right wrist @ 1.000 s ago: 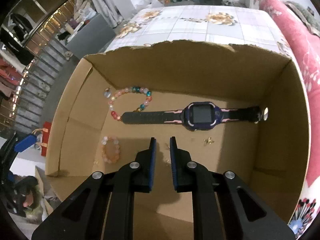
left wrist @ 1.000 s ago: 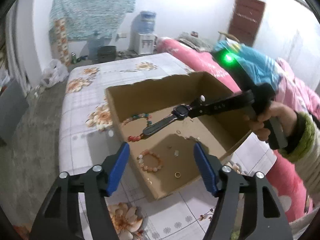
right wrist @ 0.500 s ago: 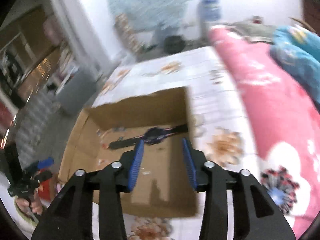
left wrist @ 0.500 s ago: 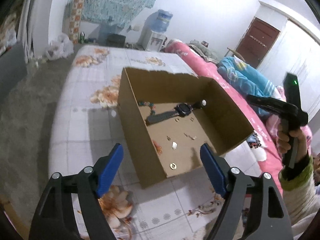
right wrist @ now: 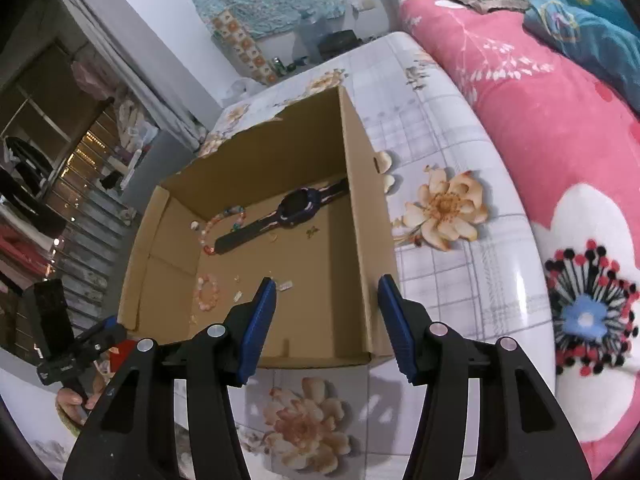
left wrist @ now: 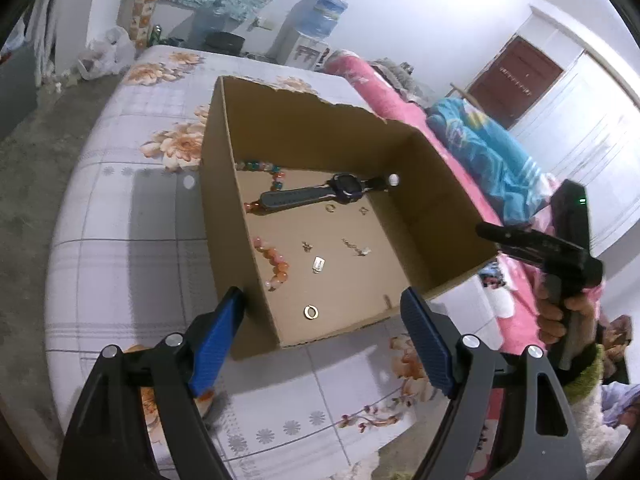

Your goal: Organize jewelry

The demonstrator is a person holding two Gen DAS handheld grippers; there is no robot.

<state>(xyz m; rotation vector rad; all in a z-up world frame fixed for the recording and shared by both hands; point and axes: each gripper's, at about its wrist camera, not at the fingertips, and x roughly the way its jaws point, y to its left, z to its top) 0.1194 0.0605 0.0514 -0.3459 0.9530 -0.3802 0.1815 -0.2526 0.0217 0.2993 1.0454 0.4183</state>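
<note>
Floral tablecloth (left wrist: 120, 208), pink blanket (right wrist: 540, 128) beside it, water dispenser (left wrist: 316, 24), brown door (left wrist: 516, 80)

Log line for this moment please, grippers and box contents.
left gripper: open, empty | right gripper: open, empty | cardboard box: holds watch, bead bracelets, gold ring | both above box's near edge

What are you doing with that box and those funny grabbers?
Someone is tidying jewelry into a cardboard box that sits on a flowery cloth. A dark watch, two bead bracelets, a gold ring and some tiny bits lie on the box floor. The left gripper and right gripper are both open and empty, held just outside the box's near edge, touching nothing.
</note>
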